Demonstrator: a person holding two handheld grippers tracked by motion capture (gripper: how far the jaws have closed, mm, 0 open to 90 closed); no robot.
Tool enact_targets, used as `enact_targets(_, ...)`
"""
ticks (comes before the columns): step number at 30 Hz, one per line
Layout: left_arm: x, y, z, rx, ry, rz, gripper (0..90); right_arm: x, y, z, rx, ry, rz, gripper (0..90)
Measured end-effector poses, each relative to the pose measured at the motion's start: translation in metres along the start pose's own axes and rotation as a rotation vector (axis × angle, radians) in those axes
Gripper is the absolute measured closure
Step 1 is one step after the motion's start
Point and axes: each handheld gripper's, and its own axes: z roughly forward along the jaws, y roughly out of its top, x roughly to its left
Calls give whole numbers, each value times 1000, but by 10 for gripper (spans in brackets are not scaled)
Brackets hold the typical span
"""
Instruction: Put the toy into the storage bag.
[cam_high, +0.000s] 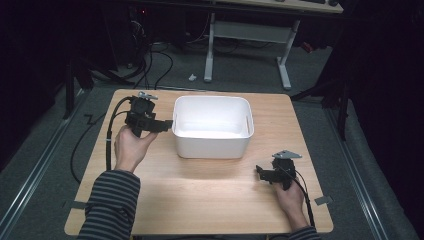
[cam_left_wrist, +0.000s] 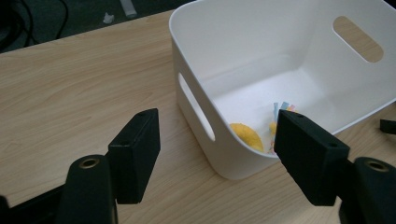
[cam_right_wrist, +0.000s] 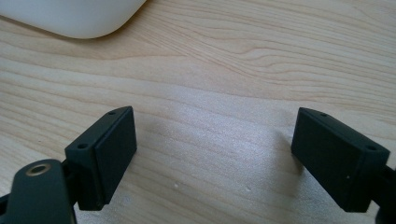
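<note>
Sitting at the middle of the wooden table (cam_high: 210, 185), slightly toward the far edge: white plastic bin (cam_high: 212, 126), rectangular, rounded corners, a slot handle cut in each short wall. Holding, on its floor near the left wall, a yellow rounded object (cam_left_wrist: 246, 135) and beside it a small pale blue and pink item (cam_left_wrist: 282, 108), too far hidden by a jaw to identify.

Hovering just left of the bin, jaws pointed at its left wall: left gripper (cam_high: 161, 125), held in the left hand (cam_high: 129, 147), striped sleeve (cam_high: 111, 202) behind it. Jaws spread wide, nothing between the pads; in the left gripper view one jaw over bare wood, the other overlapping the bin's near corner, not pressing on it.

Resting well apart from the bin, at the near right of the table: right gripper (cam_high: 260, 172), gripped by the right hand (cam_high: 292, 200), jaws pointing left. Also spread wide and empty, only wood grain between them in the right gripper view, the bin's rounded corner at that view's top left.

Lying beyond the far edge: grey floor, cables, legs of another desk.
</note>
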Motion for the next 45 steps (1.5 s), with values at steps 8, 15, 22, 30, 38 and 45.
enact_targets(8,8,-11,-9,-16,11,-21,300,0,0,0,0,0,0,143)
enact_targets(15,14,-24,-15,-18,17,-29,274,0,0,0,0,0,1,142)
enact_targets(22,18,-37,-19,-17,32,-32,259,0,0,0,0,0,1,143)
enact_targets(30,24,-50,-24,-31,26,-58,255,0,0,0,1,-1,2,143)
enact_targets(38,28,-62,-28,-48,29,-66,255,1,0,0,1,-1,2,143)
enact_targets(45,30,-74,-28,-59,21,-84,247,1,0,0,0,0,2,143)
